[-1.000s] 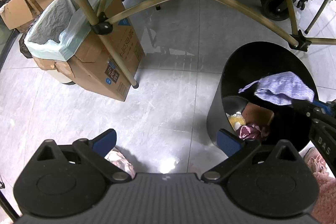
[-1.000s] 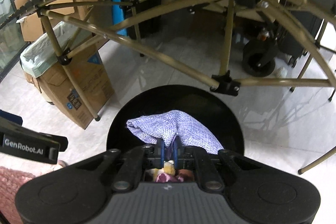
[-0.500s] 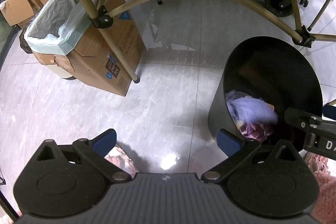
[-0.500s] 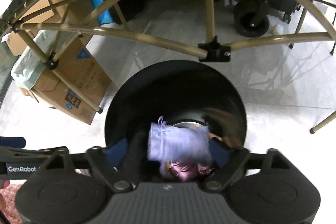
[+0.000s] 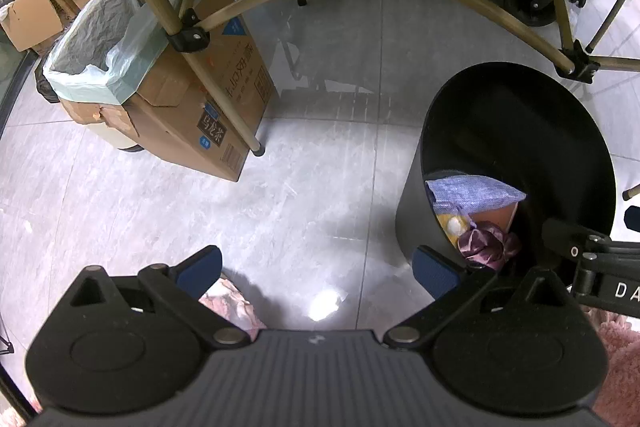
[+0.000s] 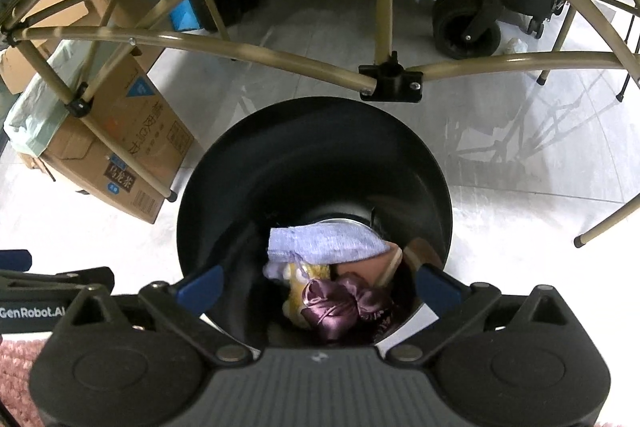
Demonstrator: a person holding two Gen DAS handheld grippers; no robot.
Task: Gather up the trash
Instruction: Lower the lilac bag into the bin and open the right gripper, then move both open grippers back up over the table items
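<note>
Lavender cloth [image 6: 326, 247] already in black bin [image 6: 224, 187], frame centre; right gripper [image 6: 316, 281] and left gripper [image 5: 316, 265] wide open, empty; pink scrap [image 5: 232, 307] lower left still on floor

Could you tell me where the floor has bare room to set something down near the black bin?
The widest bare tile lies between the cardboard box and the black bin, ahead of the open left gripper. More bare tile lies right of the bin, below the frame bars. The bin is crowded: lilac pouch, purple cloth.
</note>
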